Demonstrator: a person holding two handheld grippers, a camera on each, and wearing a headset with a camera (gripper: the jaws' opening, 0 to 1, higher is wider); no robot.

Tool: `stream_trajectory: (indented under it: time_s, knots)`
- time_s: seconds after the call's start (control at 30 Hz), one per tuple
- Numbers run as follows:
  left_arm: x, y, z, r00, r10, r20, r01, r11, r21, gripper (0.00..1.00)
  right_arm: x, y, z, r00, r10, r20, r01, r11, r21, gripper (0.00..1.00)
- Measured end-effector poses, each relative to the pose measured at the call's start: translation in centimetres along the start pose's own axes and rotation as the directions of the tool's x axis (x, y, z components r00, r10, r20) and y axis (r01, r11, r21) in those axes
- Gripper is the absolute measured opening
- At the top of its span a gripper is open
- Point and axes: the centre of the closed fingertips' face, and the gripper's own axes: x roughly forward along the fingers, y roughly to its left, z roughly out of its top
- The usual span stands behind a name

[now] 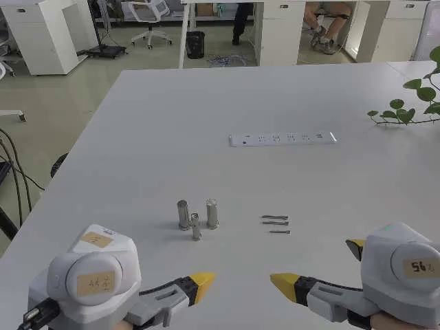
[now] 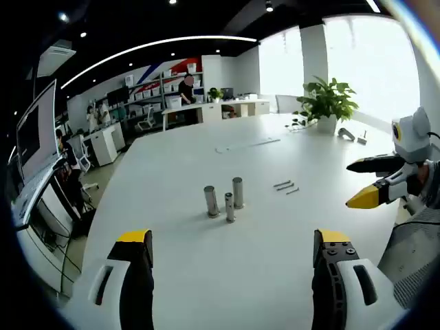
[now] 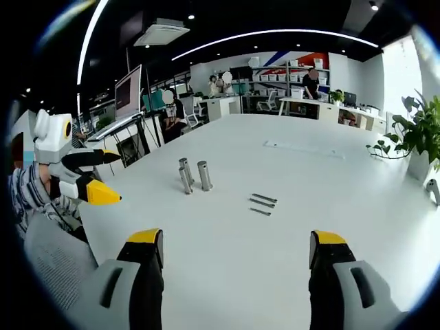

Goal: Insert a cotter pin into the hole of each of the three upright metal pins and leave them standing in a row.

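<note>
Three short metal pins (image 1: 196, 218) stand upright in a tight cluster on the white table, two behind and a shorter one in front. To their right lie three cotter pins (image 1: 276, 223) flat, side by side. The left gripper view has the metal pins (image 2: 225, 200) and cotter pins (image 2: 285, 186) ahead of my open left gripper (image 2: 234, 237). My right gripper (image 3: 235, 238) is open too, with the metal pins (image 3: 193, 175) and cotter pins (image 3: 261, 203) ahead of it. In the head view the left gripper (image 1: 196, 283) and right gripper (image 1: 320, 265) hover near the front edge, both empty.
A white power strip (image 1: 283, 139) lies further back on the table. A potted plant (image 1: 412, 103) stands at the far right. The table's left edge (image 1: 62, 179) drops to the floor, with cables, cabinets and an office chair (image 1: 150, 17) beyond.
</note>
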Motion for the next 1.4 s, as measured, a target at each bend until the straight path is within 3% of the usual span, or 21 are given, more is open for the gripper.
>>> stream_trajectory:
  time_s: [1.0, 1.4]
  knots:
    - [-0.16, -0.12, -0.08, 1.0, -0.002, 0.002, 0.002, 1.0, 0.006, 0.9, 0.18, 0.53, 0.39, 0.9997, 0.02, 0.014, -0.02, 1.0, -0.006, 0.82]
    - [-0.02, -0.24, -0.23, 1.0, -0.002, 0.0, 0.002, 1.0, 0.006, 0.83, 0.24, 0.67, 0.31, 0.9992, 0.036, 0.018, -0.036, 0.999, -0.006, 0.82]
